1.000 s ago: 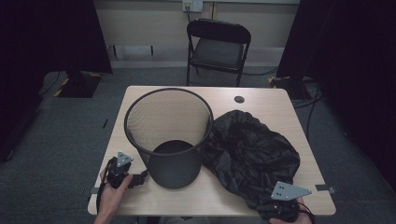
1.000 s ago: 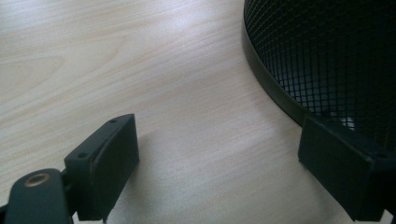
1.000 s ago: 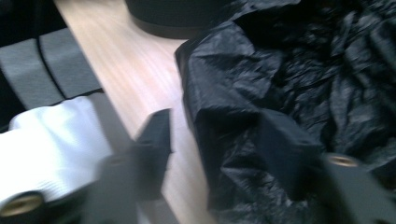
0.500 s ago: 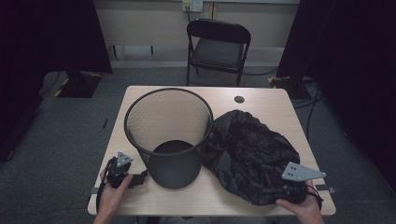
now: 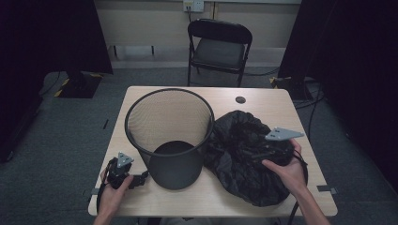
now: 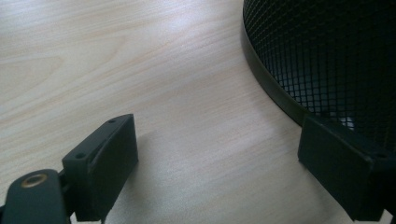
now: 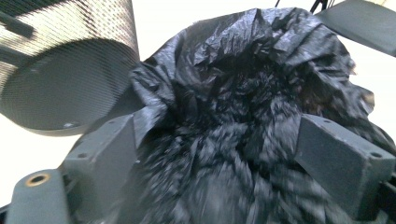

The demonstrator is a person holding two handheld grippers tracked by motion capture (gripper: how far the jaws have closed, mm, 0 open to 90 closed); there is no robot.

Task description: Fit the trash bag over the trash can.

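Two things in play: a black mesh bin (image 5: 170, 136) standing upright on the worktop (image 5: 225, 197), and a crumpled black bin bag (image 5: 244, 159) heaped just beside it on the person's right, touching its wall.
Step in hand: judging by the scene, taking hold of the bag so it can line the bin.
How to do it well: look for the bag's open edge instead of biting into the middle of the heap; pinch a single layer near the rim and lift so the mouth falls open. The other side will likely need a second grip before the bag goes over the bin's rim.
Right gripper (image 7: 215, 154): over the bag, jaws spread wide and just been opening; the plastic bunches between them, but the pads do not press on it, so nothing is held.
Left gripper (image 6: 219, 154): low over the worktop at the foot of the bin, jaws spread wide with bare wood between them; one jaw is close against the bin's base band, and I cannot tell whether it touches.
Risk: thin plastic may slip or tear under a hard pinch.
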